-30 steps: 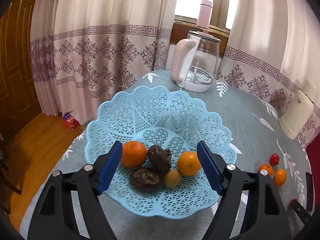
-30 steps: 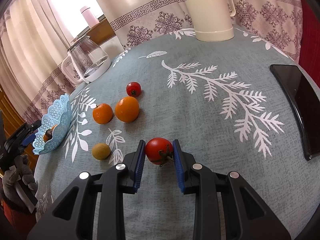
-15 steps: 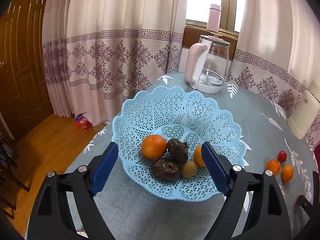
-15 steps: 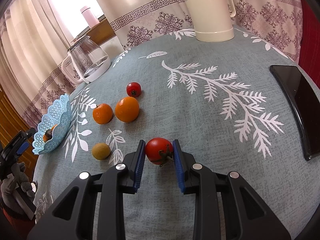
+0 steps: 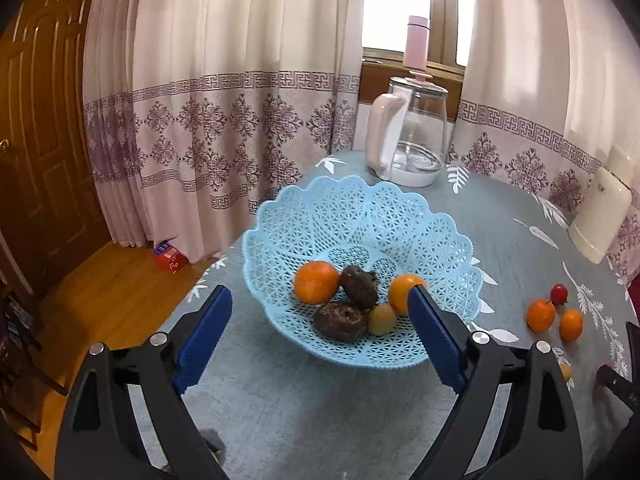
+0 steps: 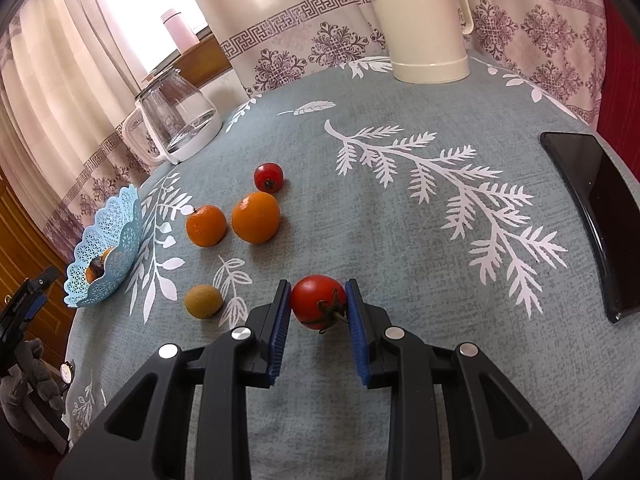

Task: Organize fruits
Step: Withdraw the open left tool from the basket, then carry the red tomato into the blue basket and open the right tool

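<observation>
Looking through my left gripper's [image 5: 318, 330] camera, I see its two blue-padded fingers spread wide with nothing between them, hovering above the grey-green leaf-print tablecloth [image 5: 320, 408]. Just ahead sits a pale blue lattice plastic fruit basket [image 5: 360, 216] with a scalloped rim. Inside it, from left to right, lie an orange mandarin [image 5: 316, 282], two dark brown wrinkled fruits [image 5: 340, 320] side by side, a small tan round fruit [image 5: 382, 319] and a second orange mandarin [image 5: 402, 292], partly hidden by my right-hand finger. Behind the basket stands a clear glass kettle with a pale pink handle [image 5: 412, 136]. Far right, two loose mandarins [image 5: 541, 315] and a small red tomato [image 5: 559, 293] lie on the cloth.

Through my right gripper's [image 6: 318, 320] camera, the basket [image 6: 116, 240] appears at the far left edge of the table. Moving right, a small tan round fruit [image 6: 203, 300] lies alone, with two orange mandarins [image 6: 206, 225] touching each other beyond it and a small red tomato [image 6: 268, 177] just past them. My right gripper's blue pads sit close on either side of a larger red tomato with a green stalk [image 6: 319, 303]; whether they actually press it I cannot tell. That tomato rests on the cloth, well apart from the basket. A cream jug [image 6: 420, 20] stands at the back, and a black phone [image 6: 596, 216] lies at the far right.
</observation>
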`<state>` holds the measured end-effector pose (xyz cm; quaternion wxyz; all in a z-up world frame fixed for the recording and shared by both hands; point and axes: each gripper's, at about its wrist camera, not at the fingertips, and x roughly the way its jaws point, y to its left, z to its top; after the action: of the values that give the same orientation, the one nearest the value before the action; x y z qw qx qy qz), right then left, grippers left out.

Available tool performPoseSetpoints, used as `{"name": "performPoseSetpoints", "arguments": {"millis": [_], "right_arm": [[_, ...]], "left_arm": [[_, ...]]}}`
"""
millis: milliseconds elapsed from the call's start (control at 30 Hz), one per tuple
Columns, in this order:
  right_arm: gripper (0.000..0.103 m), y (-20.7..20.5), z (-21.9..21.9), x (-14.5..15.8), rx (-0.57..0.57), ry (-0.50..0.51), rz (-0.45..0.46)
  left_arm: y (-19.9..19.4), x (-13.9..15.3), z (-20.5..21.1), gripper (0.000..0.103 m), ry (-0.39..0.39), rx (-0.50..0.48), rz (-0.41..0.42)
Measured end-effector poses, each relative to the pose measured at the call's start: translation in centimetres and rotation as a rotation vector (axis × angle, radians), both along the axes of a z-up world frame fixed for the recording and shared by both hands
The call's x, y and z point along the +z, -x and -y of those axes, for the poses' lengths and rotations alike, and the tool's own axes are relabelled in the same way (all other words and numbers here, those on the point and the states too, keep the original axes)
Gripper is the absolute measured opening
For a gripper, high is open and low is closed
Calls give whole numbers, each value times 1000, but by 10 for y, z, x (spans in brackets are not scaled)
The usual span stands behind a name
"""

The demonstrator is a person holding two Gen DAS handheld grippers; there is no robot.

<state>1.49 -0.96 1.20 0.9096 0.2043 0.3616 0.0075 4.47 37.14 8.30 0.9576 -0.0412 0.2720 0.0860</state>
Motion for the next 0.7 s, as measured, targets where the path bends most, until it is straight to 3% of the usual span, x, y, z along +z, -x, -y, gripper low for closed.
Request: {"name": "performPoseSetpoints", "arguments": {"millis": [300, 700], "right_arm": [[28, -9, -44, 31, 114, 9, 45], [28, -44, -156, 79, 341, 64, 131]], "left_arm": [[12, 12, -32, 91, 49, 53, 45], [23, 27, -74, 91, 110, 143, 65]]}}
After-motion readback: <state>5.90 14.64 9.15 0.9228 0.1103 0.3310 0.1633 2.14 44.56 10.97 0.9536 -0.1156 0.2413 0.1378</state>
